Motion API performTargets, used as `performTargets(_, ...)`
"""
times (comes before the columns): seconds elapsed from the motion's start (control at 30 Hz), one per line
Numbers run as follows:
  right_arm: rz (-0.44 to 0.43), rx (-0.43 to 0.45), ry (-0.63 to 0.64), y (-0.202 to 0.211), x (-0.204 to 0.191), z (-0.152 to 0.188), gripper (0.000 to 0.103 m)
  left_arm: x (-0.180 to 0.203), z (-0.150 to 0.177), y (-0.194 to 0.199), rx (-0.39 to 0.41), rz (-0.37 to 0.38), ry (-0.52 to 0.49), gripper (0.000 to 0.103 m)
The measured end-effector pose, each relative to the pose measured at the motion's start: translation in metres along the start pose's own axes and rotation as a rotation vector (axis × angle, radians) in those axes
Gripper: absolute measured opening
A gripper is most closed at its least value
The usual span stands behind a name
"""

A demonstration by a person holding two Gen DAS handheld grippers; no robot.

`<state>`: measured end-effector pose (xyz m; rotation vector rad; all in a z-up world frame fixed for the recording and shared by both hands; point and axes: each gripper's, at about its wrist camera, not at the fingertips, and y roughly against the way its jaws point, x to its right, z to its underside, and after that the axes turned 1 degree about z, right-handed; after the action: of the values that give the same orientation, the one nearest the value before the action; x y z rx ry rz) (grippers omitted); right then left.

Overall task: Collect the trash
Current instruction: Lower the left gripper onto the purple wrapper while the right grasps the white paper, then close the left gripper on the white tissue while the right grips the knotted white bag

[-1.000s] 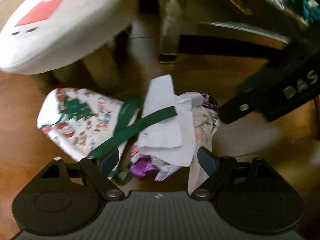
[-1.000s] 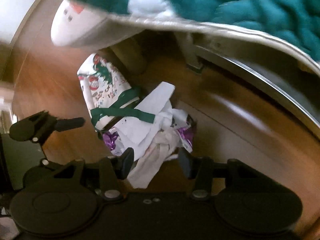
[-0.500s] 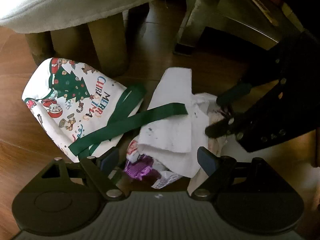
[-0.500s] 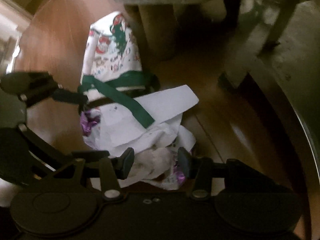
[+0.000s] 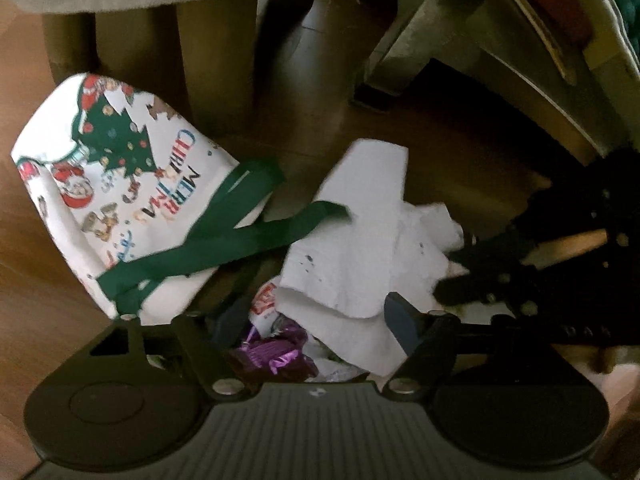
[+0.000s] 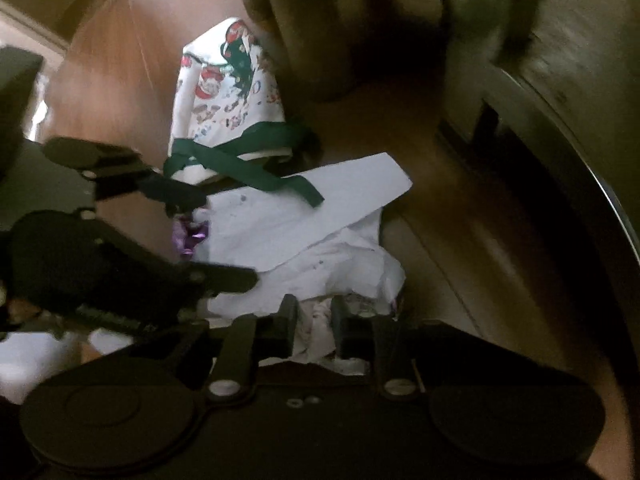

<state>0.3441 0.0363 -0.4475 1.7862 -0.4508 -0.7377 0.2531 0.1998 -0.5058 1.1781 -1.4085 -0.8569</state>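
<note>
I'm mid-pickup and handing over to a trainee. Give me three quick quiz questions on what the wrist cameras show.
1. True or false: the bag reads MERRY CHRISTMAS.
2. What colour are the bag's straps?
3. The right gripper is closing on: A) crumpled white paper B) purple wrapper C) stool leg

Key: 1 true. 2 green. 3 A.

Dim indoor light, brightest at upper left, deep shadow right of each claw, motion blur throughout, fisheye bending at edges.
</note>
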Motion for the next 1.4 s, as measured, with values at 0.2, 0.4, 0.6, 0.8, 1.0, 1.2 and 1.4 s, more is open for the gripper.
performTargets(0.2, -0.011, 0.002, -0.029, 0.003, 0.004, 0.006, 0.018, -0.001, -0.004, -0.01, -0.042, 0.069, 0.085, 0.056)
performTargets(0.4, -0.02, -0.003, -0.021, -0.006, 0.001, 0.005, 0.018, 0.001, -0.009, -0.03, -0.109, 0.075, 0.143, 0.032)
performTargets(0.6, -0.044, -0.017, -0.043, -0.007, 0.003, 0.007, 0.024, 0.0, -0.009, -0.04, -0.113, 0.073, 0.18, 0.017)
performTargets(0.8, -0.054, -0.054, -0.064, -0.009, 0.009, 0.015, 0.028, -0.008, -0.005, -0.029, -0.069, 0.083, 0.222, 0.008)
performTargets(1.0, -0.061, -0.089, -0.063, -0.015, 0.008, 0.019, 0.033, -0.013, -0.01, -0.017, -0.039, 0.088, 0.251, 0.008)
performTargets(1.2, -0.051, -0.089, -0.034, -0.02, 0.009, 0.027, 0.03, -0.017, -0.016, -0.012, -0.031, 0.081, 0.239, 0.007)
performTargets(1.4, -0.028, -0.05, -0.012, -0.004, 0.002, 0.032, 0.017, -0.018, -0.019, 0.002, 0.001, 0.102, 0.25, 0.006)
